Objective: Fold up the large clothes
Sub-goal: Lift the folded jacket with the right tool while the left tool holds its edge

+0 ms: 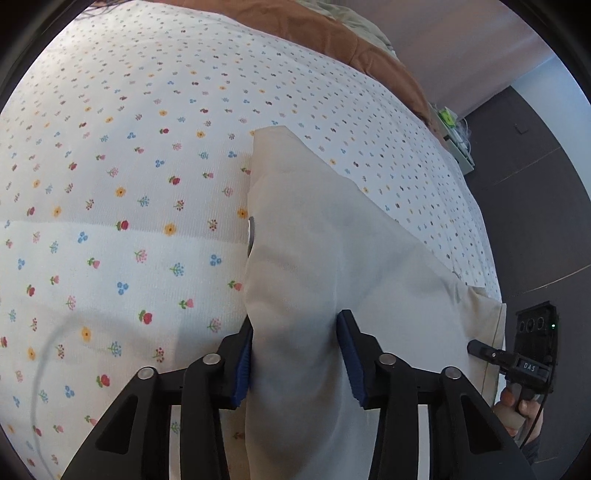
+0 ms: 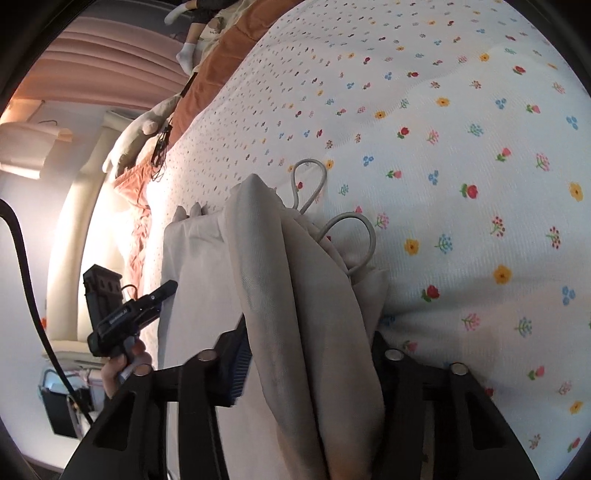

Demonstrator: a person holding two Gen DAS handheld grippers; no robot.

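Observation:
A large beige garment (image 1: 332,258) lies on a bed with a white flowered sheet (image 1: 129,147). My left gripper (image 1: 295,354) is shut on a bunched fold of the garment, which passes between its blue pads (image 1: 243,365) and stretches away to the right. My right gripper (image 2: 306,362) is shut on another bunched part of the garment (image 2: 266,258), near its grey drawstring loops (image 2: 314,181). Each gripper shows in the other's view: the right one (image 1: 517,362) at the garment's far hem, the left one (image 2: 125,314) at the cloth's left edge.
A rust-brown blanket (image 1: 332,33) lies at the far end of the bed, with pillows (image 2: 140,136) beside it. The bed's edge (image 1: 487,258) drops to a dark floor (image 1: 546,203). A pink curtain (image 2: 110,48) and a dark cable (image 2: 22,258) are to the left.

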